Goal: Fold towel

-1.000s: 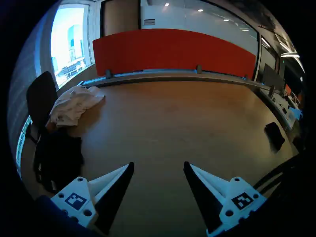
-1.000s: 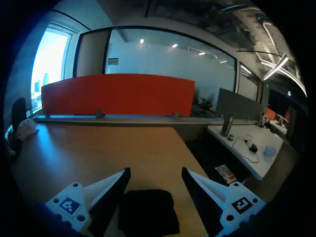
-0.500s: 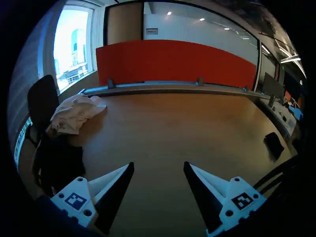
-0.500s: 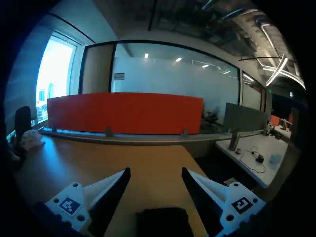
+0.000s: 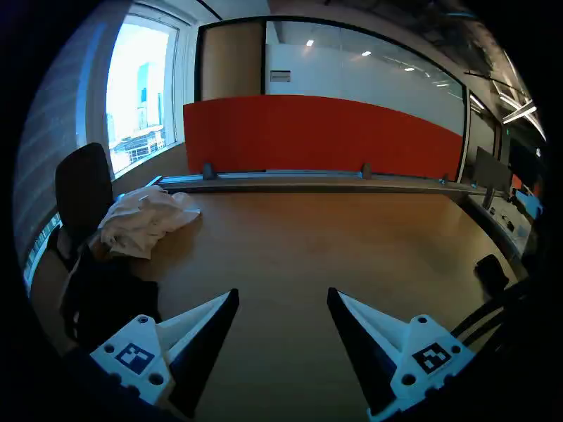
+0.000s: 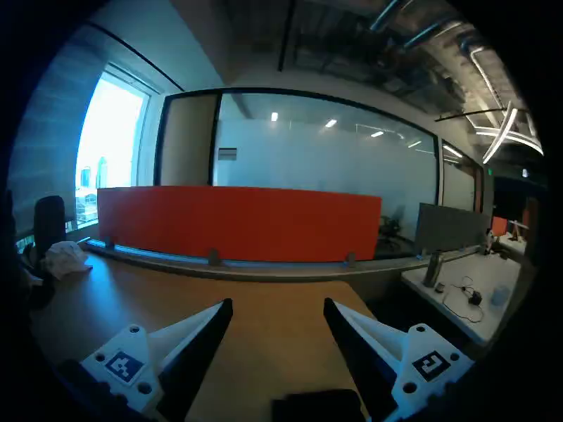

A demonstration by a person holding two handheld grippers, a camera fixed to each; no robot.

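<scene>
The left tongs [image 5: 281, 292] and the right tongs [image 6: 276, 302] were held wide apart and empty over the worktop [image 5: 317, 239]. A missed or bunched grasp was judged likely, because the towel [image 5: 144, 221] was heaped in a pale, crumpled mound with no corner exposed. It was located just beside the black chair [image 5: 83, 190], well apart from both tongs.

A wooden desk [image 5: 317, 232] with red divider [image 5: 317, 133], bright window [image 5: 141, 105], possibly frosted glass wall [image 6: 317, 162] behind.
</scene>
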